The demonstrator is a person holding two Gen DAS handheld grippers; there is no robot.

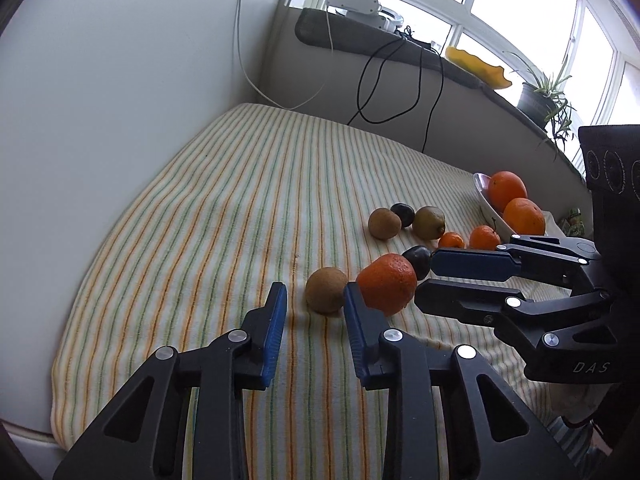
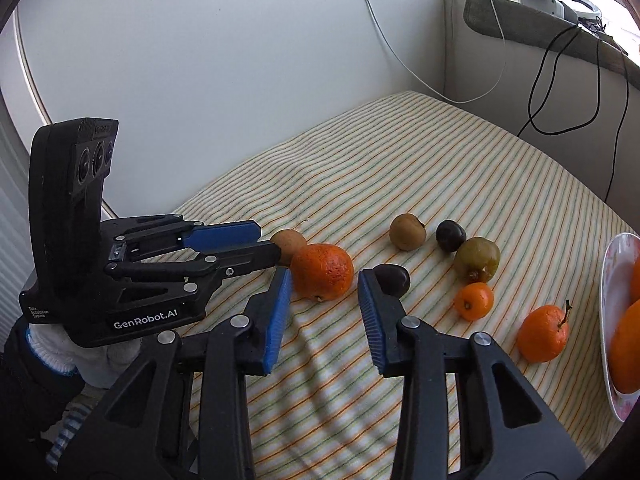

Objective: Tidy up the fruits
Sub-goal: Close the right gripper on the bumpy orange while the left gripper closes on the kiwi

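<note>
Hovering low over the striped cloth point(image 1: 200, 200), the left gripper point(image 1: 315, 300) and the right gripper point(image 2: 325, 282) both point down at the same loose orange point(image 2: 322, 272). Each has its jaws narrowed but released. A clear gap shows between the blue pads, and nothing is pressed in either.

The two tools come at the orange from opposite sides, probably because it is the biggest fruit still off the plate point(image 2: 612, 272). That likely makes it the next to be sorted. The orange lies just past the right gripper's fingertips, nearer its left finger. Beyond the left gripper it sits off the tip of that tool's right finger.

A brown kiwi point(image 1: 326, 290) rests just beside the orange, straight ahead of the left gripper's gap. A dark plum point(image 2: 394, 278) lies just beside the orange on the other side, partly hidden by the right gripper's right finger.

Farther from the orange lie two small mandarins point(image 2: 474, 300), more kiwis and another plum. The plate, well apart from the orange, already holds two oranges point(image 1: 507, 190).
</note>
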